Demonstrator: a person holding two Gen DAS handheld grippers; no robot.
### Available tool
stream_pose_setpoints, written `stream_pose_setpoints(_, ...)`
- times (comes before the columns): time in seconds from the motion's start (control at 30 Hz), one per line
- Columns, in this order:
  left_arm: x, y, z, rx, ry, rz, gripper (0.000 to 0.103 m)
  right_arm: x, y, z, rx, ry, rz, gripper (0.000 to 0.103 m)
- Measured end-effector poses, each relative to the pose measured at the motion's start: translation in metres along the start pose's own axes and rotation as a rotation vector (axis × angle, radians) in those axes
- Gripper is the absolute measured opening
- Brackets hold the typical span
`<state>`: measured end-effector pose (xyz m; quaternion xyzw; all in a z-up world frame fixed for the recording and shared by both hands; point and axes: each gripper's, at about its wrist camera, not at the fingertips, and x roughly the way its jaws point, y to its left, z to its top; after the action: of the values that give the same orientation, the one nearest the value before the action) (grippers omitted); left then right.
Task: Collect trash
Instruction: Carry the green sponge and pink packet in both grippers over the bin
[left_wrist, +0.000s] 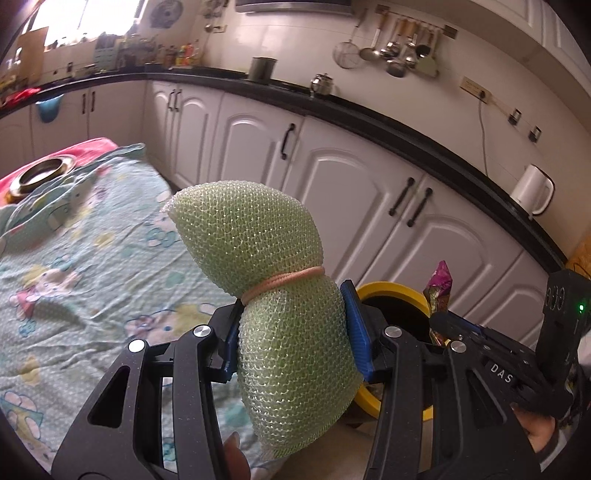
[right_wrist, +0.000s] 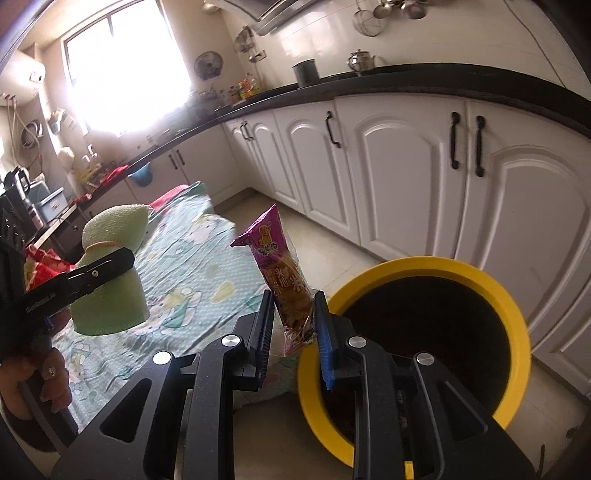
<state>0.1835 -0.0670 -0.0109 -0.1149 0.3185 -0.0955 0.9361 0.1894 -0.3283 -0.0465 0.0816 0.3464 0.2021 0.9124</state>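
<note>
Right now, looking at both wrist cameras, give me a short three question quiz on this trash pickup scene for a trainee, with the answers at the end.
1. Multiple choice: what is the left gripper clamped on? A) a metal bowl B) a green mesh scrubber C) a white kettle
2. True or false: the snack wrapper in the right gripper already lies inside the yellow-rimmed bin.
3. Fill in: the band tied around the scrubber is ____ in colour.

Key
1. B: its blue pads squeeze the scrubber's lower half.
2. False: the wrapper stands upright between the pads, beside the bin's opening.
3. Pink: the band cinches the scrubber's middle.
</note>
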Motion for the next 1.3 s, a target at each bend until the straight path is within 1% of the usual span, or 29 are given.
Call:
stream_pose_setpoints(0.43,0.014,-0.044,-0.011,0.094,0.035,-0.073,0.039,-0.026,-0.033,-0.008,0.069,-0.035,-0.062,0.021)
stream_pose_setpoints(0.63,0.022,-0.064,-0.018,0.139,0.050,-0.110,0.039,-0.034,-0.047,-0.017,0.090,-0.038,-0.099,0.021)
stream_pose_setpoints(1.0,0.042,-0.097,-0.032,0.210,0.093,-0.159,0.040,-0.042,-0.074,-0.034,0.154,-0.026,-0.146,0.021)
stream_pose_setpoints(1.3,0.061,-0.113,-0.045,0.247,0.136,-0.183,0.040,-0.045,-0.094,-0.045,0.195,-0.011,-0.182,0.021)
